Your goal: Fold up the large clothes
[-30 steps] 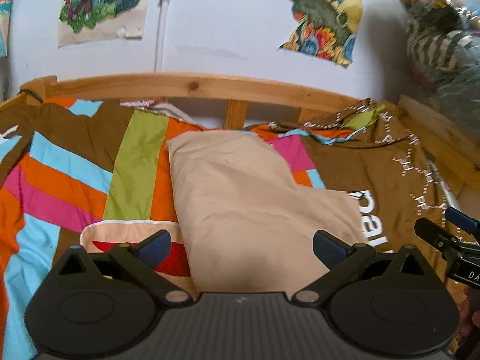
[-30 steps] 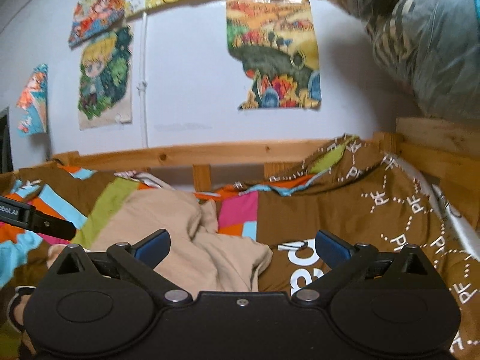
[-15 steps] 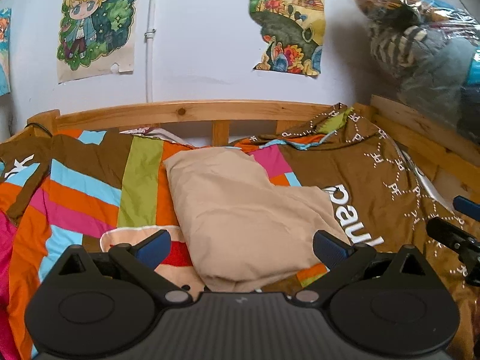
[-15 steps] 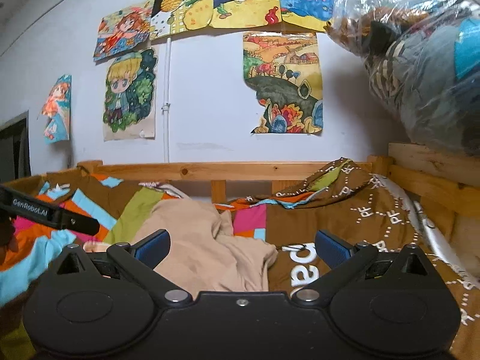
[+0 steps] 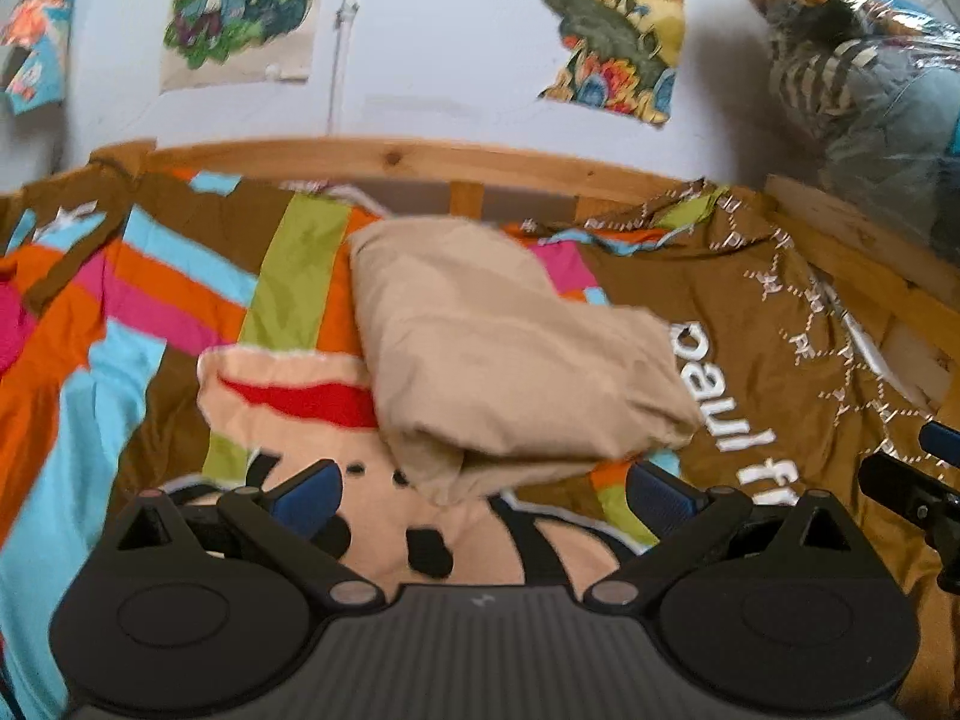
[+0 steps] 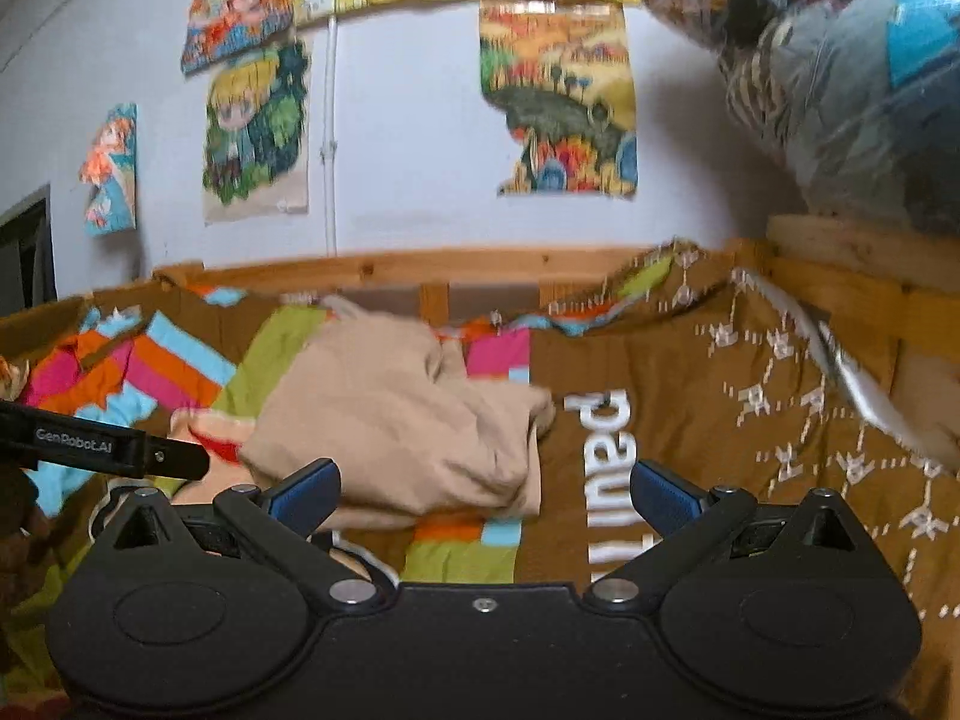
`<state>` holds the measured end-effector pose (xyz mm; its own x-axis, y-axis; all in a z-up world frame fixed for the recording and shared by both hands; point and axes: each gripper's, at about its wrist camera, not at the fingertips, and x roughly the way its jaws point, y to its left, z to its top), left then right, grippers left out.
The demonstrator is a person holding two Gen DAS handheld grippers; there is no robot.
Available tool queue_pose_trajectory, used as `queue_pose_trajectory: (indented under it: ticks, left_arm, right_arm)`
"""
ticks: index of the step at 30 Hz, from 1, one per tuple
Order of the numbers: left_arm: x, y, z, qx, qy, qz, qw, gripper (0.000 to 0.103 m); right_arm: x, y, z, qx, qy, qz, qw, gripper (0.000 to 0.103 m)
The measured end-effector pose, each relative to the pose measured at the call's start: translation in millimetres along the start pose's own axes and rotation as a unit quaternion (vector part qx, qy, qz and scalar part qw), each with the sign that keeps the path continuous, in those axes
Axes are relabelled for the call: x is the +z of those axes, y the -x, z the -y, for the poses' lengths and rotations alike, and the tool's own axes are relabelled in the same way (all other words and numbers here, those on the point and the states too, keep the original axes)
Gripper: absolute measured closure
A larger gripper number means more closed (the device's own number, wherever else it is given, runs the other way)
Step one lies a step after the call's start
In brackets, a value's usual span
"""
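Folded beige garment [image 5: 504, 360]: lies mid-bed on the striped bedspread [image 5: 150, 300], its near edge just beyond both tools. Left hand-held gripper [image 5: 483, 489]: released, jaws wide, grasping nothing. Right hand-held gripper [image 6: 483, 489]: likewise spread and empty. Wooden bed rail [image 6: 480, 264]: far side, below posters [image 6: 558, 102], apparently paper.

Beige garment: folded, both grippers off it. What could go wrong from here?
The beige garment looks loosely folded; its near corner droops, so it may spring open if nudged. The bedspread beneath is rumpled, so the stack could slump. Both the left gripper and the right gripper are open and hold nothing.
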<state>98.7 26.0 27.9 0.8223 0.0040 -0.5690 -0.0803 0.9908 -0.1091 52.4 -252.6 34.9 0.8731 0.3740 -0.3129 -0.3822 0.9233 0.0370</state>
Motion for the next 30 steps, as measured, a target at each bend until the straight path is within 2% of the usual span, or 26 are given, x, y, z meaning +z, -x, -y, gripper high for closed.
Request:
queue_pose_trajectory:
  ticks: [4, 9, 30]
  left_arm:
    - [-9, -6, -4, 0.009, 0.006, -0.024, 0.9996, 0.001]
    - [-17, -12, -7, 0.019, 0.017, -0.036, 0.999, 0.001]
    - [-19, -7, -2, 0.022, -0.003, -0.023, 0.9995, 0.001]
  right_arm:
    - [-12, -7, 1, 0.01, -0.015, -0.029, 0.999, 0.001]
    - [-14, -9, 3, 0.003, -0.02, -0.031, 0.999, 0.001]
    - [-13, -9, 5, -0.003, -0.03, -0.036, 0.999, 0.001]
